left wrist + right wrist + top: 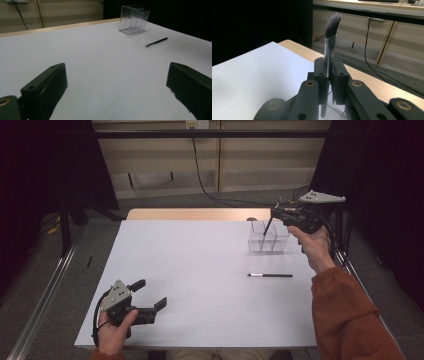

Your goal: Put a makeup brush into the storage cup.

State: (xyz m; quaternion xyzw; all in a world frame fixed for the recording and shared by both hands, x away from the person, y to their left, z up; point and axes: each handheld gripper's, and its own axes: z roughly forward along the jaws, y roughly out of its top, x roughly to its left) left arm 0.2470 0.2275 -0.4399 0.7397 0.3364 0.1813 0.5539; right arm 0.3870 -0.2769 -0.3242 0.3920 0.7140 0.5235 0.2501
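At the lower left of the high view, the left gripper [150, 296] rests low over the near part of the white desk [200, 270], held by the person's left hand [116, 330]; its jaws are spread wide with nothing between them. In the left gripper view the same two black jaws stand far apart at the bottom corners, with bare desk between.

Farther in, right of centre in the high view, a thin black brush [270, 275] lies flat on the desk, its pale tip pointing to the frame's left. In the left gripper view this thin black brush [156, 42] lies in the upper right.

Beyond it, at the upper right, stands a clear compartmented holder [268, 239] near the desk's far edge. Above it, the right hand [315, 245] in an orange sleeve [350, 320] carries the right gripper [271, 214], pinched shut on a makeup brush [268, 226] whose handle slants down into the holder. In the right gripper view the jaws press together on that makeup brush [329, 47], its dark bristles standing upright at top centre.
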